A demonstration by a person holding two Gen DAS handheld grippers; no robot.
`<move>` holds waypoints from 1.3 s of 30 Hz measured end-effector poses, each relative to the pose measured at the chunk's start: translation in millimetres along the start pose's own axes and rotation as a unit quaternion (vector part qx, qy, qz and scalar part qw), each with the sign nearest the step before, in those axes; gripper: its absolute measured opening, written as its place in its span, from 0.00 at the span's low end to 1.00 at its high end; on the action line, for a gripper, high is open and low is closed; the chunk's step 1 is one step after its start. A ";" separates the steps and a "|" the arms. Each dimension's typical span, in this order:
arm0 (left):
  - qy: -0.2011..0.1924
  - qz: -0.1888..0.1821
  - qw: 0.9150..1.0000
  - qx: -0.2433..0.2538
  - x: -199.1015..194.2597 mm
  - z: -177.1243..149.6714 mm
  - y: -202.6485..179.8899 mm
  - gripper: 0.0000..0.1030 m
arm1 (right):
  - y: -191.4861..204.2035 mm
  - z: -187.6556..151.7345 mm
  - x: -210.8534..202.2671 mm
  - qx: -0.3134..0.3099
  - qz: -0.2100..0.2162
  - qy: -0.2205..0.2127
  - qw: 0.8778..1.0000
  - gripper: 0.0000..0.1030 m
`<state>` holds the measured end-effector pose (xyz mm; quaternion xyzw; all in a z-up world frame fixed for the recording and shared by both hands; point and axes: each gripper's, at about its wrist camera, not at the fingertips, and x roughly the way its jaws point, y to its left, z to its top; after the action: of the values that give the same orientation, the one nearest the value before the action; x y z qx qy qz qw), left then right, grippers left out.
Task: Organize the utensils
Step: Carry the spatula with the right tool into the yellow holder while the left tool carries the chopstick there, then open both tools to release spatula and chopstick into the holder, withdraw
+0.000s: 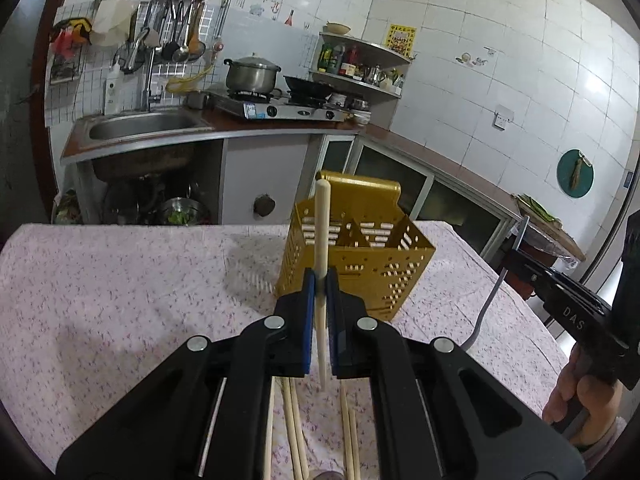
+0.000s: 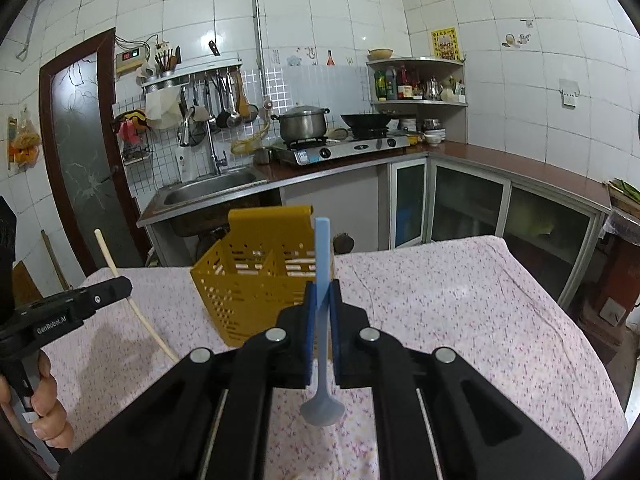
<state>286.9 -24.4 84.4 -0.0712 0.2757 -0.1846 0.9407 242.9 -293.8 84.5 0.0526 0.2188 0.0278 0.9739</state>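
Wooden chopstick [image 1: 322, 240] | I'm pinching it mid-shaft in left gripper [image 1: 320, 280]: light, stiff, slippery | right gripper [image 2: 322, 292] clamping blue spoon [image 2: 322, 264] by its thin handle | yellow caddy [image 1: 360, 264] ahead

Holder on the table, both grippers before it

The utensil holder [image 1: 356, 256] stood on the table [image 1: 120, 292], counter and sink [image 1: 144, 126] behind it. The left gripper [image 1: 320, 280] held a chopstick [image 1: 321, 232] upright before the holder; the right gripper [image 2: 322, 292] held a spoon [image 2: 322, 264] likewise. Loose chopsticks [image 1: 296, 424] lay on the table beneath the left gripper.
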 end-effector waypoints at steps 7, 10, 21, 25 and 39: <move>-0.034 0.010 0.999 0.022 -13.8 43.4 -13.1 0.04 | 7.8 47.6 3.1 0.000 0.005 -0.043 0.999 0.07; -0.059 0.010 0.998 0.020 -23.9 71.3 -22.0 0.04 | 14.1 72.9 7.8 0.002 0.006 -0.065 0.998 0.07; -0.081 0.041 0.994 0.067 23.9 105.5 -46.1 0.04 | 24.9 94.4 71.1 -0.008 -0.004 -0.065 0.998 0.07; -0.038 0.048 0.996 0.069 66.6 85.5 -32.3 0.04 | 18.2 70.2 101.0 -0.006 0.003 -0.034 0.999 0.07; 0.012 0.046 0.998 0.034 96.8 47.6 6.6 0.22 | 9.3 22.1 124.0 -0.009 0.009 0.016 1.000 0.08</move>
<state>390.4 -54.2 75.1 -0.0245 0.2832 -0.1515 0.9467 364.1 -277.0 52.9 0.0453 0.2334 0.0393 0.9705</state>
